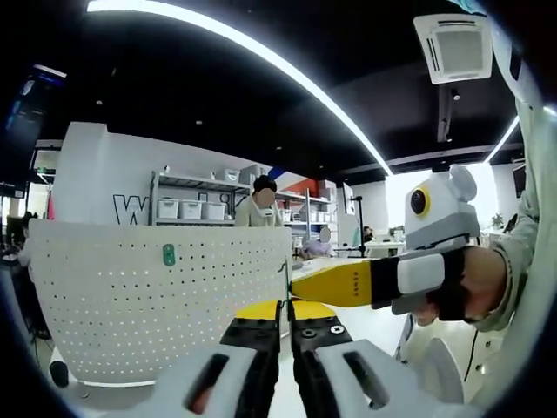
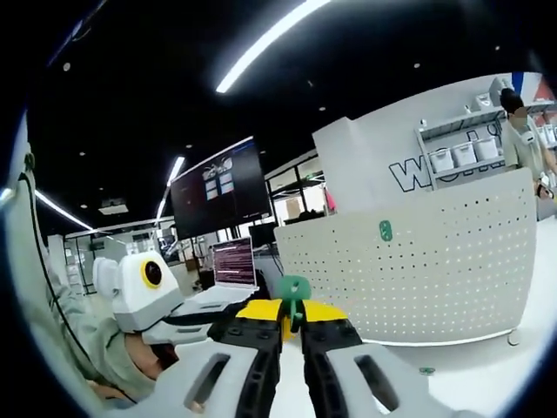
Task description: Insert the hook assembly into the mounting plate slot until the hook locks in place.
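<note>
The white perforated mounting plate stands upright on the table. A small green hook sits in it near the top. My left gripper is shut on the plate's right edge, which runs down between its yellow-tipped jaws. From the right, a gloved hand brings in my right gripper, whose yellow tip is close to that same edge. In the right gripper view, my right gripper is shut on a green hook assembly, just left of the plate and its mounted hook.
A white tabletop spreads under the plate. A laptop and a large dark monitor stand behind it. Shelves with white bins and a person are beyond the plate.
</note>
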A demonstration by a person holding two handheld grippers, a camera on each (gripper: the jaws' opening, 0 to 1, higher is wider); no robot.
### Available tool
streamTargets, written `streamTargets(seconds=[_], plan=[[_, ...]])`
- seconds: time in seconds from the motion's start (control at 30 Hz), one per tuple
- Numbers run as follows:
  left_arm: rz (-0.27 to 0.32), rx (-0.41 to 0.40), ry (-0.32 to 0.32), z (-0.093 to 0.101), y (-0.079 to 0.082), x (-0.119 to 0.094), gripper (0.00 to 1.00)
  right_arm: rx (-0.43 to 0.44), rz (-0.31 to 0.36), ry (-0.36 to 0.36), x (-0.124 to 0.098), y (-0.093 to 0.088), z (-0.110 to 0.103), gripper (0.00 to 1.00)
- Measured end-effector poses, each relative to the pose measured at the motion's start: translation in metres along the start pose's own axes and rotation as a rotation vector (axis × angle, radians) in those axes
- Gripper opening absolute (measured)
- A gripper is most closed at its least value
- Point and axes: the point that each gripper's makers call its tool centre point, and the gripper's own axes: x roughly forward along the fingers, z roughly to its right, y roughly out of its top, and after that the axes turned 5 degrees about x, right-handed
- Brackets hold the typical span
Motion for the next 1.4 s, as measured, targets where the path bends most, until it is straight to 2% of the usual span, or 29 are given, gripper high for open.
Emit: streamTargets(seconds=[0.53, 0.97, 1.27, 1.4], plan=[[-0.008, 0.0, 0.017, 0.001, -0.004, -0.001, 0.05, -0.041, 0.0, -0.003, 0.0, -0.004, -0.001, 0.02], [-0.037, -0.001, 0.05, -0.003, -0.012, -0.009, 0.18, -0.046, 0.005, -0.004, 0.0, -0.003, -0.003, 0.01], [-0.08, 0.005, 0.115, -0.016, -0.025, -0.028, 0.24, -0.039, -0.002, -0.001, 0.004, -0.008, -0.004, 0.02], [-0.118, 0.023, 0.154, -0.026, -0.034, -0.042, 0.27, -0.049, -0.001, 0.0, 0.006, -0.007, -0.004, 0.02]])
